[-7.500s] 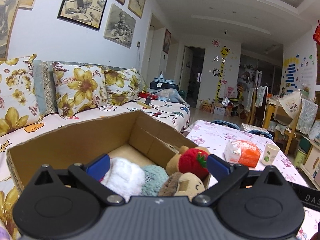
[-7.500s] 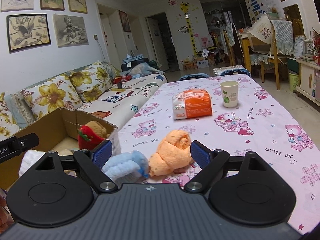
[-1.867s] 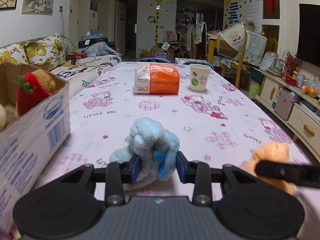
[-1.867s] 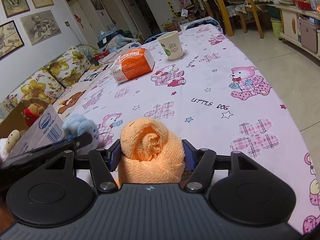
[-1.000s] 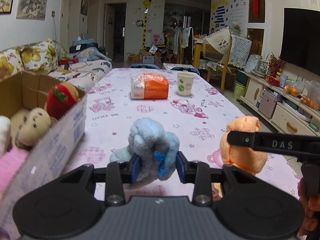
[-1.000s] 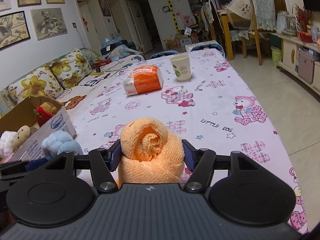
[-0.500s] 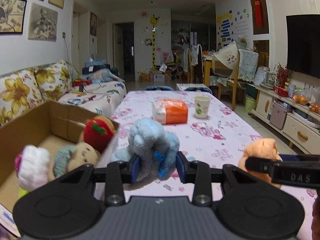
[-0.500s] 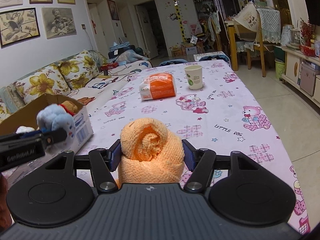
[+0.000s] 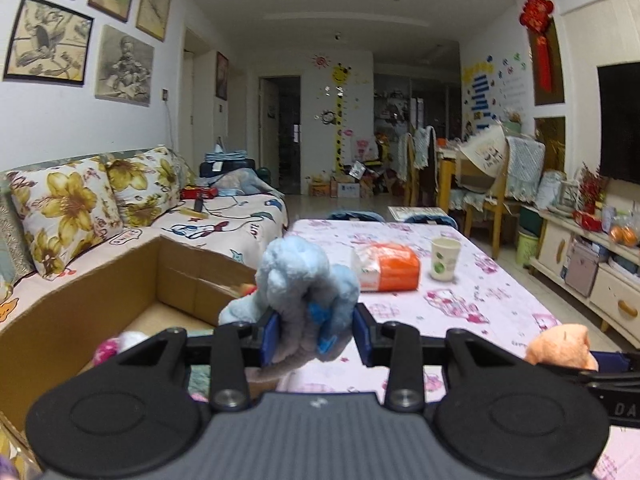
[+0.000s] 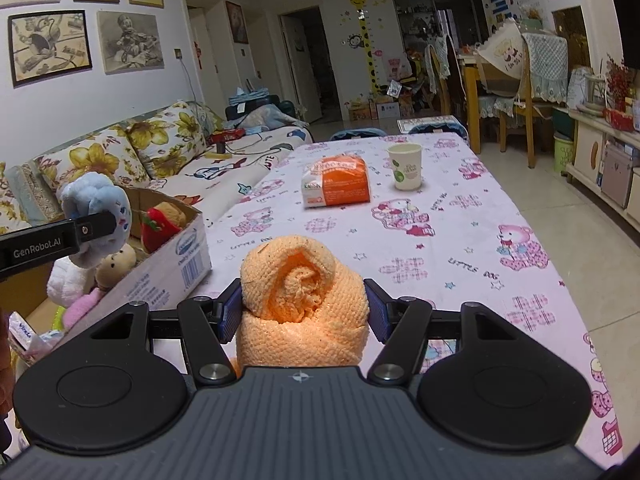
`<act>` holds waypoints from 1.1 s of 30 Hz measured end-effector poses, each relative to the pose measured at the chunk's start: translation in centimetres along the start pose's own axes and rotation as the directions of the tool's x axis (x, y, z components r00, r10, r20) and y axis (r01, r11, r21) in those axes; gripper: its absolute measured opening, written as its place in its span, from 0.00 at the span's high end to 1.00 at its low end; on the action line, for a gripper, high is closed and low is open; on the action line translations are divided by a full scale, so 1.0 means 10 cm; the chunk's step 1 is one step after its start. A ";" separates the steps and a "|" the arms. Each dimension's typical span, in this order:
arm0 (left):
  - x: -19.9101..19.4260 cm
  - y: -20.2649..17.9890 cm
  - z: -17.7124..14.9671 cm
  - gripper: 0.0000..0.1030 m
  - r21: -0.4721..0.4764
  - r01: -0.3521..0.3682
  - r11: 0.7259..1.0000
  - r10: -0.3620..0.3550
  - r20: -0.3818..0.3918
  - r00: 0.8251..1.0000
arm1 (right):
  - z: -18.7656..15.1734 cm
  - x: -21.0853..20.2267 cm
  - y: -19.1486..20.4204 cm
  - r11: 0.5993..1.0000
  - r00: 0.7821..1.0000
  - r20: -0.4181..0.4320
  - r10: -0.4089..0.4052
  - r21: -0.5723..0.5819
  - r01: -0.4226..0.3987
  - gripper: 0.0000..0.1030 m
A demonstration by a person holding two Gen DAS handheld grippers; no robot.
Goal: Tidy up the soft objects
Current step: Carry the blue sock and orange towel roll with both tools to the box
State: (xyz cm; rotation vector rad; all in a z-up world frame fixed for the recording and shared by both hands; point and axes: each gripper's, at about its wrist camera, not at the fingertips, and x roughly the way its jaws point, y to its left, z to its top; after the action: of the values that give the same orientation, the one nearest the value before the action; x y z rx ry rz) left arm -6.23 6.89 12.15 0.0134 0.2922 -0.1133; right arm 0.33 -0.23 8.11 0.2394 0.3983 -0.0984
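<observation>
Left wrist view: the left claw [image 9: 314, 334] is clenched on a blue plush toy [image 9: 304, 280] at the middle of the frame, held in the air at the near edge of the cardboard box [image 9: 80, 280] in the lower left.
Right wrist view: the right claw [image 10: 304, 312] grasps a rolled orange towel [image 10: 302, 300] in the lower middle, above the desk [image 10: 440, 240].
Blue toy, look: pale fuzzy fur, lumpy body, a small bright blue patch near the pads.
Blue toy, handling: likely light and squashy; the pads sink into its middle, so a grip across the thick body seems safest, not a loose limb.
Towel, look: knitted orange weave rolled into a spiral, its open end facing up.
Towel, handling: soft and probably light; squeezing the roll from both sides should stop it unrolling.
Box: already holds a red strawberry toy [image 10: 160, 228], a tan plush [image 10: 114, 262] and a white plush [image 10: 66, 282]; room remains at the far end.
Other items: an orange packet [image 10: 336, 186] and a paper cup [image 10: 406, 166] stand upper middle on the desk.
</observation>
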 end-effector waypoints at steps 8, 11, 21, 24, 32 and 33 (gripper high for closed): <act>-0.01 0.22 0.05 0.64 -0.055 -0.045 0.998 0.046 0.032 0.998 | 0.11 0.07 0.17 0.999 0.999 0.013 0.042 -0.026 -0.041 0.25; 0.00 0.32 0.08 0.64 -0.080 -0.062 0.995 0.065 0.038 0.997 | 0.17 0.12 0.25 0.997 0.998 0.019 0.064 -0.037 -0.063 0.25; 0.07 0.63 0.10 0.64 -0.151 -0.121 0.981 0.126 0.027 0.992 | 0.41 0.33 0.65 0.984 0.987 0.033 0.154 -0.096 -0.150 0.25; 0.11 0.75 0.11 0.64 -0.175 -0.130 0.976 0.135 0.017 0.991 | 0.47 0.43 0.76 0.978 0.983 0.034 0.180 -0.111 -0.175 0.25; 0.19 1.09 0.11 0.64 -0.243 -0.153 0.958 0.163 0.020 0.986 | 0.59 0.64 1.09 0.956 0.967 0.030 0.253 -0.161 -0.245 0.25; 0.19 1.14 0.11 0.63 -0.254 -0.155 0.955 0.165 0.020 0.986 | 0.60 0.66 1.10 0.953 0.964 0.026 0.266 -0.160 -0.258 0.25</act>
State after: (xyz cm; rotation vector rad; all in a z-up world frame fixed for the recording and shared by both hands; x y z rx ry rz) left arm -2.77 17.93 12.62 -0.2170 0.2613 0.0856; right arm 10.16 8.62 13.26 0.1341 0.3223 0.1877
